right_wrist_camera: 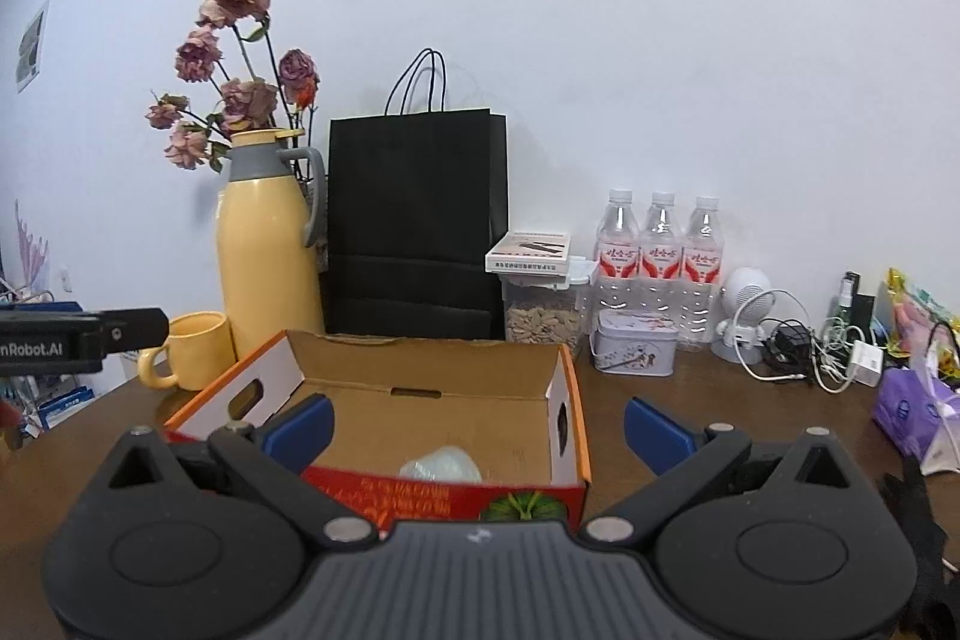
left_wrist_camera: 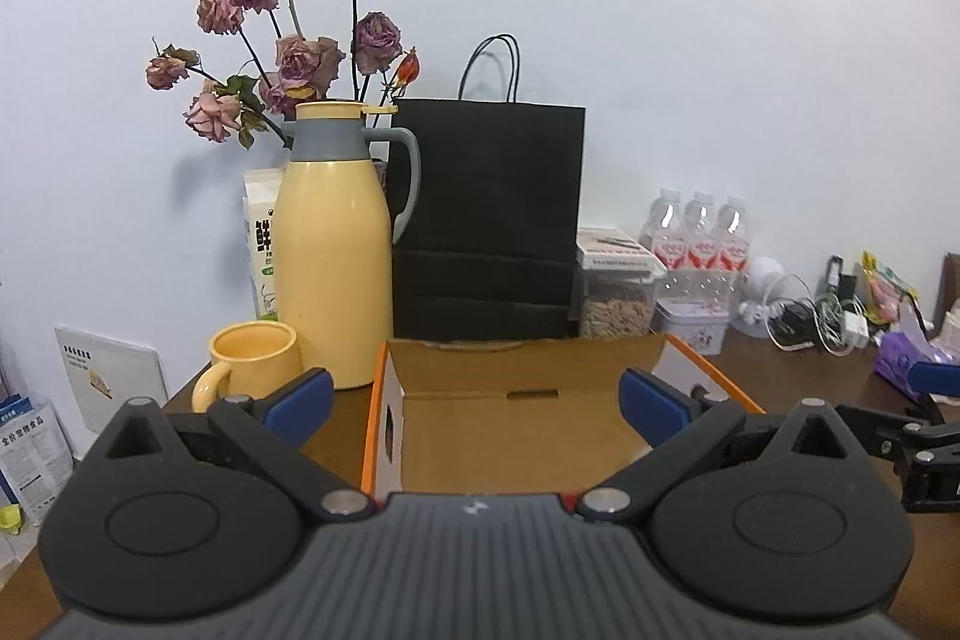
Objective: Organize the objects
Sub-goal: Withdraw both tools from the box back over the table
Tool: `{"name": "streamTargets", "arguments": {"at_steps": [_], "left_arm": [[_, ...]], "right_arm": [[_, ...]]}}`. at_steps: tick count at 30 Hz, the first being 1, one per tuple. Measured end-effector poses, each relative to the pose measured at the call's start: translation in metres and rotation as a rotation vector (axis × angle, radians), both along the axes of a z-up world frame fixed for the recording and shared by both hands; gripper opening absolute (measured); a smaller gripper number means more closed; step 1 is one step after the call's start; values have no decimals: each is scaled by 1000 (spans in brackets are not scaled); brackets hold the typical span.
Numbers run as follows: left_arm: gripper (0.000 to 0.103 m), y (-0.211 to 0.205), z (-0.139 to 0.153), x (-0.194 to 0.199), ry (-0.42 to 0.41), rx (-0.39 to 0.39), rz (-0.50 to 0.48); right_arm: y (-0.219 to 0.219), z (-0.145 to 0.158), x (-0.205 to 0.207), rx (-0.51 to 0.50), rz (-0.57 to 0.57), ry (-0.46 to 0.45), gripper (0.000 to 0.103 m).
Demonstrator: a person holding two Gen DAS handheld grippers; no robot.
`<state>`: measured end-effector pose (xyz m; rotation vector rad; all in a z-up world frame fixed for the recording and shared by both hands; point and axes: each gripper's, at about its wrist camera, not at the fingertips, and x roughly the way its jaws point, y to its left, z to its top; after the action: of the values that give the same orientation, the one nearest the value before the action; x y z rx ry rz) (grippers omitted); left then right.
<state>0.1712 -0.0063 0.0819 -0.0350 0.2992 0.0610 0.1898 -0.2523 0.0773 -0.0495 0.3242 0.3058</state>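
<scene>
Both your left gripper (left_wrist_camera: 474, 403) and right gripper (right_wrist_camera: 477, 427) gape empty; the cardboard box (right_wrist_camera: 420, 370) sits dead ahead, nearer your left.

A cardboard box (right_wrist_camera: 420, 400) sits on the table (right_wrist_camera: 720, 400), a paper bag (right_wrist_camera: 414, 220) behind it. A thermos (right_wrist_camera: 267, 244) and mug (right_wrist_camera: 192, 349) stand left, water bottles (right_wrist_camera: 660, 262) right.

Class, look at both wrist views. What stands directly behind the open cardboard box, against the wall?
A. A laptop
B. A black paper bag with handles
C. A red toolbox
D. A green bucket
B: the black paper bag rises just behind the cardboard box, beside the yellow thermos.
</scene>
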Motion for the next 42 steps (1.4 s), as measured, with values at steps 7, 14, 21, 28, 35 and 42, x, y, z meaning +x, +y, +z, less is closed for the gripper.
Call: {"name": "streamTargets", "arguments": {"at_steps": [7,14,21,28,35,42], "left_arm": [[103,3,-8,-45,30,7,-15],[103,14,-29,-82,92,8,-17],[103,29,-65,-111,191,-20,-15],[103,21,-92,-119,278,-44,-64],[103,-5,-105,-112,352,-41,-147],[103,-35,-117,-95,454,-26,-226]], "right_arm": [[-5,-8,-49,-23,14,12,103],[4,-28,-92,-63,65,51,103],[24,-62,-122,-98,146,137,103],[29,-90,-136,-121,143,195,103],[10,-91,-128,-106,99,195,103],[-12,-94,-117,-85,48,196,103]]}}
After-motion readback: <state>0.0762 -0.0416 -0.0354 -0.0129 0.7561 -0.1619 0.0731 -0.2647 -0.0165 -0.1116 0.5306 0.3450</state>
